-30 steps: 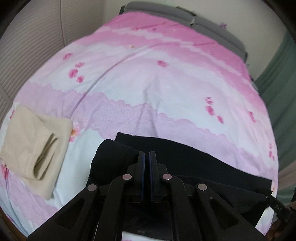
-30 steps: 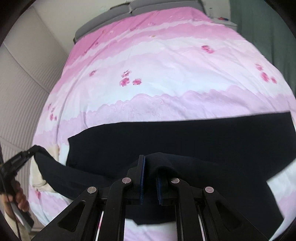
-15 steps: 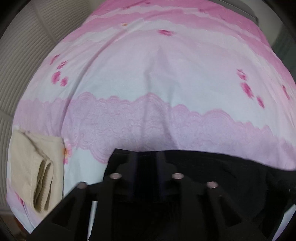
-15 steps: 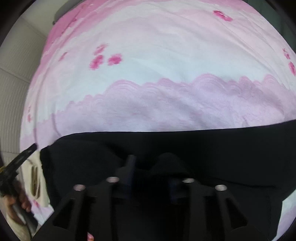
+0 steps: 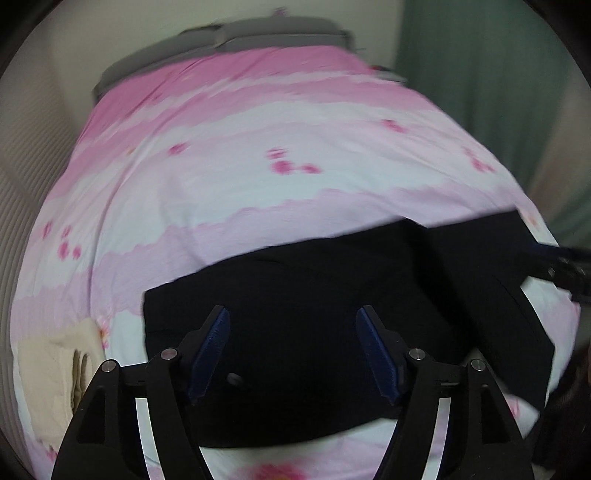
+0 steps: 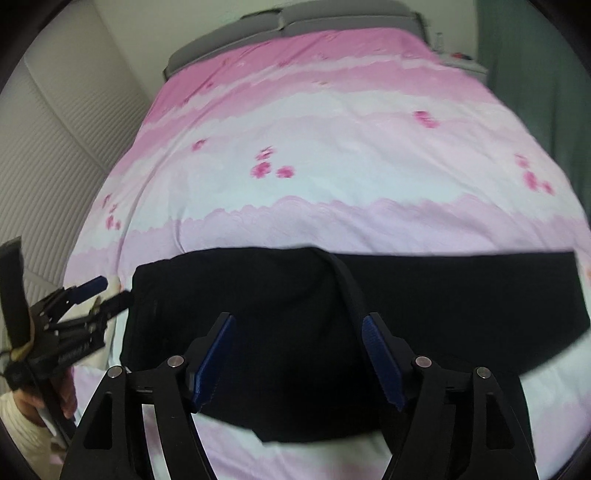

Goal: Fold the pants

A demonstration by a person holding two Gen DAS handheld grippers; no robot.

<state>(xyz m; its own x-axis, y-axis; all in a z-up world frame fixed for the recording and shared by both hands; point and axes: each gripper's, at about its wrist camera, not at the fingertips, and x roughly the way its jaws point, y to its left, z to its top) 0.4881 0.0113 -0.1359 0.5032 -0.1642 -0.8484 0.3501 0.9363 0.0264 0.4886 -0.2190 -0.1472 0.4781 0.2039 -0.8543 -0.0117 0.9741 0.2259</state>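
Note:
Black pants (image 5: 317, 291) lie folded across the near part of the bed, also in the right wrist view (image 6: 424, 295). My left gripper (image 5: 293, 350) is open and empty, just above the pants' left part. My right gripper (image 6: 299, 354) is open and empty above the pants' middle. The left gripper also shows at the left edge of the right wrist view (image 6: 107, 291), open beside the pants' left end. The right gripper shows at the right edge of the left wrist view (image 5: 554, 266).
The bed has a pink and white flowered cover (image 6: 332, 147). A folded beige garment (image 5: 55, 369) lies at the bed's near left. A grey headboard (image 6: 295, 22) is at the far end, a ribbed wall (image 6: 55, 155) at left, a green curtain (image 5: 480, 74) at right.
Both grippers were shut on the black pants a second ago. They laid the fabric down, opened and let go, and pulled back a little.

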